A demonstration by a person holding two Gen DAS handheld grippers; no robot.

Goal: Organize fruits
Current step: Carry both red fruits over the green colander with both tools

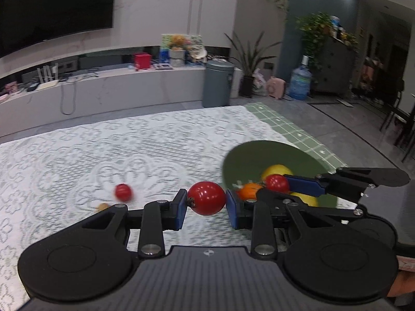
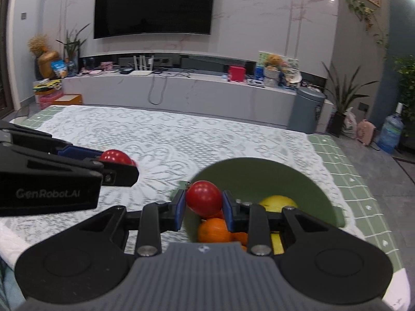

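My left gripper is shut on a red fruit, held above the lace cloth just left of the green bowl. It also shows in the right wrist view. My right gripper is shut on a second red fruit over the near left rim of the green bowl. The bowl holds a yellow fruit and oranges. The right gripper with its red fruit also shows in the left wrist view. A small red fruit lies on the cloth to the left.
A white lace cloth covers a green checked tablecloth. A small brownish bit lies near the loose red fruit. Beyond the table are a TV console, a grey bin and a water jug.
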